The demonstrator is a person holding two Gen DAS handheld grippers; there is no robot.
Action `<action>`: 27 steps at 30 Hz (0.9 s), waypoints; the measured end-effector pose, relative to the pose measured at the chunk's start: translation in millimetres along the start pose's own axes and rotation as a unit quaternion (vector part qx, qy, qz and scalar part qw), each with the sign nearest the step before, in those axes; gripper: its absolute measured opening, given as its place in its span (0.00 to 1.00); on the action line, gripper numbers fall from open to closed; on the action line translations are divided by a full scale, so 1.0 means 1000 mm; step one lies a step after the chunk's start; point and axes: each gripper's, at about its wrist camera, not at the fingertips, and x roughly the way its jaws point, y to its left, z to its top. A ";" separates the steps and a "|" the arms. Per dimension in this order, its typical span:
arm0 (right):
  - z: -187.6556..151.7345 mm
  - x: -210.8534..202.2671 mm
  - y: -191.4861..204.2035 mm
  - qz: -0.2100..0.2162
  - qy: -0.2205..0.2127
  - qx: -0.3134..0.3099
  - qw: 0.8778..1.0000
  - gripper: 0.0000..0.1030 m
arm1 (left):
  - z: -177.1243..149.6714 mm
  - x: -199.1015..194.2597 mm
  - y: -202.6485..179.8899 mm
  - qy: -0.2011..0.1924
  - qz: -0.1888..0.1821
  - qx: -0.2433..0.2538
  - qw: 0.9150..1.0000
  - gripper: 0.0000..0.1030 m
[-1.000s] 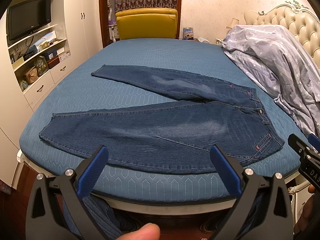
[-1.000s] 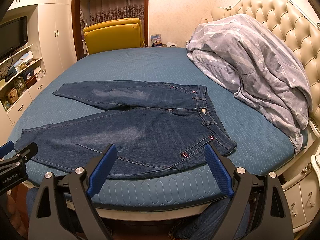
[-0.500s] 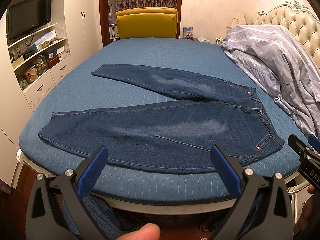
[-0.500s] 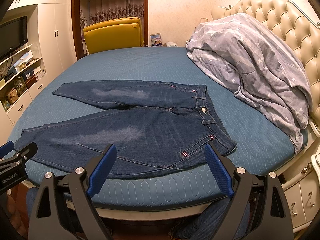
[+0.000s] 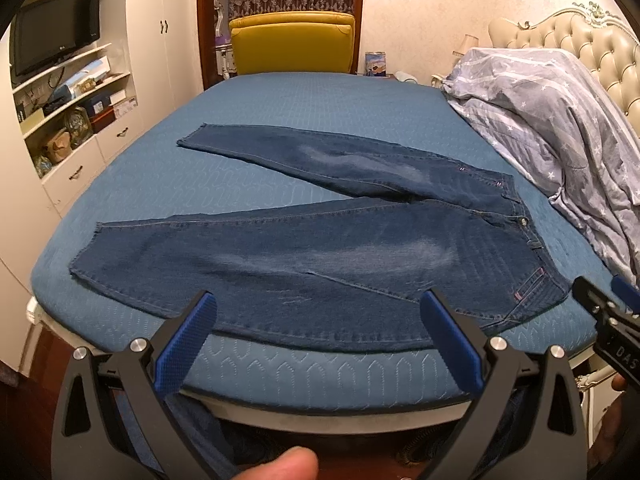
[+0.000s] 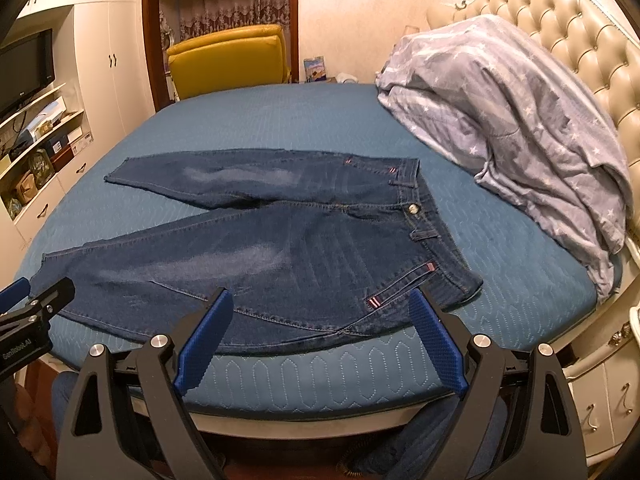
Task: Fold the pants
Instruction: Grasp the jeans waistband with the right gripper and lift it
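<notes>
Both jaws stand wide open and hold nothing. On the left gripper [image 5: 318, 340] the blue pads [image 5: 186, 344] are far apart, above the near edge of the bed [image 5: 320, 128], and only the bed cover and the jeans' edge show between them. The right gripper [image 6: 320, 334] looks the same, its pads [image 6: 436, 344] spread wide over the near edge, close to the waist end of the jeans [image 6: 280, 248].

The jeans lie flat on the blue bed, near its front edge. Their waistband is to the right and the two legs go to the left, opened apart like a V: one leg runs along the near edge, the other points farther away across the bed. No pad touches the cloth.

A grey quilt [image 6: 512, 120] with stars is heaped at the right side against the headboard [image 6: 560, 40], well apart from the jeans. A fingertip [image 5: 286, 464] shows at the bottom of the left view.
</notes>
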 end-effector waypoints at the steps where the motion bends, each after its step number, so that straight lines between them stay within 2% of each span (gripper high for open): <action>1: 0.001 0.008 -0.003 0.007 0.007 0.003 1.000 0.84 | 0.000 0.005 0.001 -0.002 -0.007 -0.002 1.000 0.99; 4: 0.017 0.038 -0.023 0.035 0.028 0.016 0.999 0.84 | -0.001 0.021 0.004 0.001 -0.028 -0.006 1.000 0.99; 6: 0.039 0.069 -0.051 0.044 0.036 0.029 0.998 0.84 | -0.001 0.034 0.011 0.017 -0.037 -0.014 0.999 0.99; 9: 0.085 0.135 -0.109 0.001 0.051 0.040 0.998 0.84 | -0.003 0.055 0.028 0.049 -0.053 -0.044 0.996 0.99; 13: 0.149 0.247 -0.191 0.007 0.111 0.076 0.991 0.84 | -0.012 0.081 0.055 0.076 -0.008 -0.058 0.995 0.98; 16: 0.185 0.315 -0.227 -0.008 0.129 0.093 0.987 0.84 | -0.018 0.090 0.073 0.084 0.012 -0.074 0.994 0.98; 18: 0.199 0.348 -0.239 0.002 0.144 0.102 0.984 0.81 | -0.020 0.096 0.083 0.091 0.026 -0.080 0.992 0.98; 22: 0.217 0.405 -0.250 -0.012 0.161 0.092 0.983 0.81 | -0.024 0.104 0.101 0.109 0.046 -0.098 0.988 0.98; 27: 0.219 0.447 -0.244 -0.008 0.179 0.066 0.982 0.81 | -0.029 0.103 0.111 0.112 0.057 -0.106 0.986 0.98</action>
